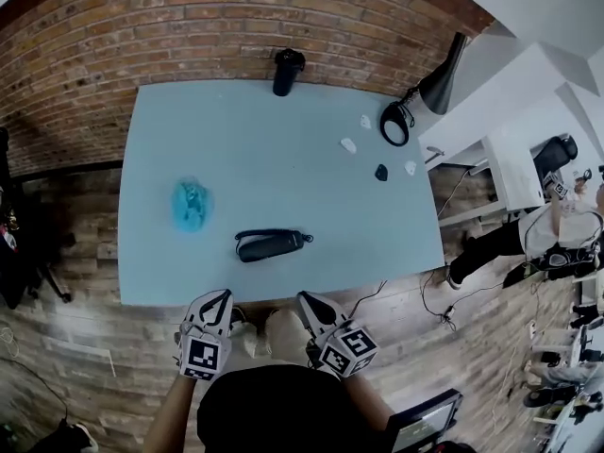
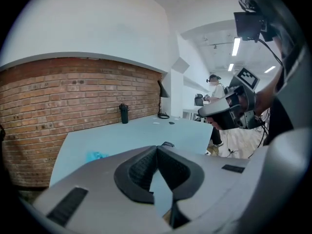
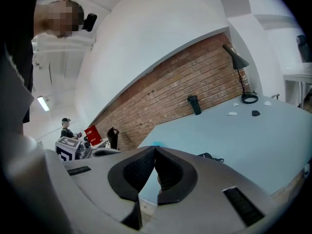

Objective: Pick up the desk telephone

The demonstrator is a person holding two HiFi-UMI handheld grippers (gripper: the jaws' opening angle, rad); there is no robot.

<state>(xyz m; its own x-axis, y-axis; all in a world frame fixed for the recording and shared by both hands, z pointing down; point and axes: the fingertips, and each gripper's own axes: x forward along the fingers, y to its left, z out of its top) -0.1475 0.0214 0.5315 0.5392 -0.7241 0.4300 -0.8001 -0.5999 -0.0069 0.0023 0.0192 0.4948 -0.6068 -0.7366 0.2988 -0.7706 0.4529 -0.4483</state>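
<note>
Two grippers come nearest, both at the near edge of the pale blue surface, side by side and a little apart; the left gripper has its fingers closed tip against tip with nothing between them; the right gripper has its fingers pressed together in the same way and is likewise empty; each carries its marker cube on the side toward the person.

Just beyond the fingertips, near the middle of the near edge, the desk telephone lies flat on the surface, black, long side running along that edge, with a thin cord at its right end; neither gripper touches it.

Farther in and toward the left edge sits a crumpled blue wad, well apart from the telephone.

Toward the far right corner are a small black piece and three small white scraps, scattered near one another; at that corner a black desk lamp stands on a ring-shaped base, its shade leaning out past the right edge.

At the middle of the far edge a black flask stands upright against the brick wall; off the right edge, across the wooden floor, another person is in view.
</note>
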